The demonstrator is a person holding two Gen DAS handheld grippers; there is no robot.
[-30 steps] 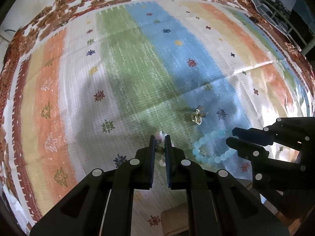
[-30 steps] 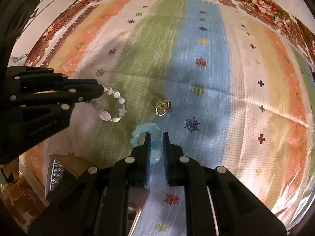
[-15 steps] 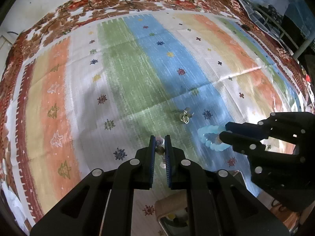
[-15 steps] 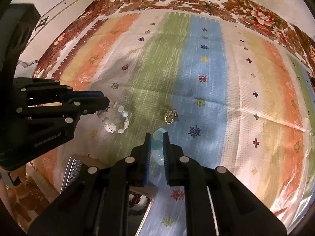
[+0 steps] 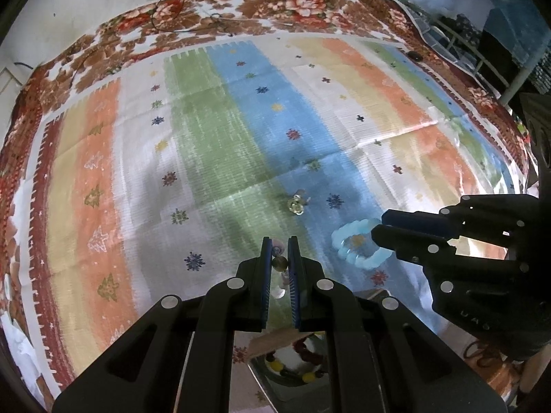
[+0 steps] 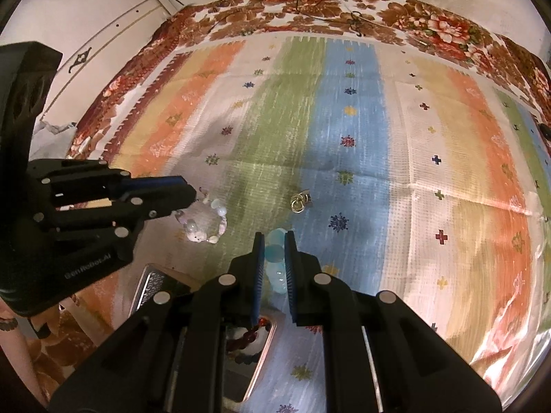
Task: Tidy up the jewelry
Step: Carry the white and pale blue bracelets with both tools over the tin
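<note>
The pale bead bracelet (image 6: 206,220) hung at about nine o'clock in the right wrist view, pinched at one bead by the left tool (image 5: 279,258), whose jaws were closed on it; held by its top, the loop dangled clear of the striped cloth (image 5: 213,144), which seemed meant to keep it from snagging. Moving rightward, a small gold ring (image 6: 299,203) lay alone on the cloth near the centre, touched by neither tool, and looked to be the piece left to collect. At about three o'clock in the left wrist view, the blue bead bracelet (image 5: 354,246) hung from the right tool (image 6: 274,258), also clamped shut on its beads. Down at six o'clock, under both tools, an open tray (image 6: 265,344) already held dark beads, so both bracelets were probably being carried towards it.
</note>
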